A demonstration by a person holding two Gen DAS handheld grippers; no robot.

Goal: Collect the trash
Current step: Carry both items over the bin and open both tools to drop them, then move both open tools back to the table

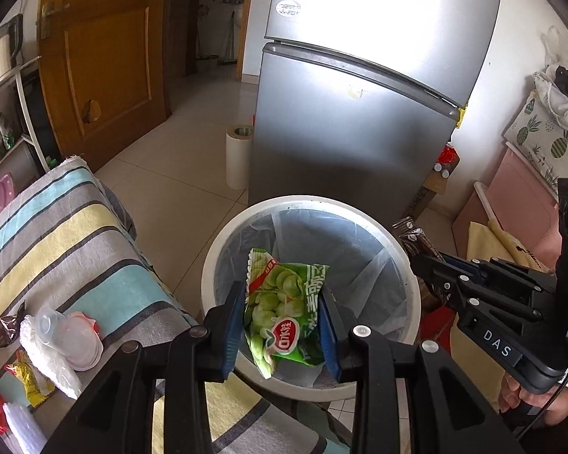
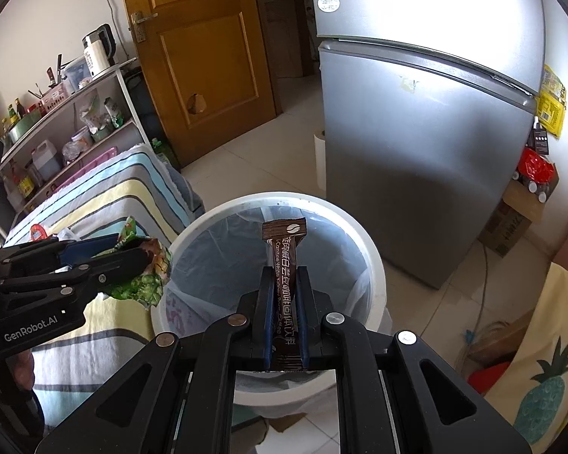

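A white trash bin (image 1: 213, 253) with a clear liner stands on the floor in front of the fridge. My left gripper (image 1: 284, 300) is shut on a green snack bag (image 1: 284, 295) and holds it over the near side of the bin's mouth. My right gripper (image 2: 284, 276) is shut on a long brown coffee sachet (image 2: 284, 249), which points out over the bin (image 2: 375, 265). In the right wrist view the left gripper (image 2: 132, 251) and its green bag (image 2: 149, 282) hang at the bin's left rim. In the left wrist view the right gripper (image 1: 426, 265) with the sachet (image 1: 412, 234) is at the bin's right rim.
A grey fridge (image 1: 344, 143) rises just behind the bin, with a white paper roll (image 1: 238, 157) beside it. A striped cloth surface (image 1: 68, 242) on the left carries several wrappers and a plastic cup (image 1: 56, 331). A pineapple cushion (image 2: 545, 378) and boxes lie to the right.
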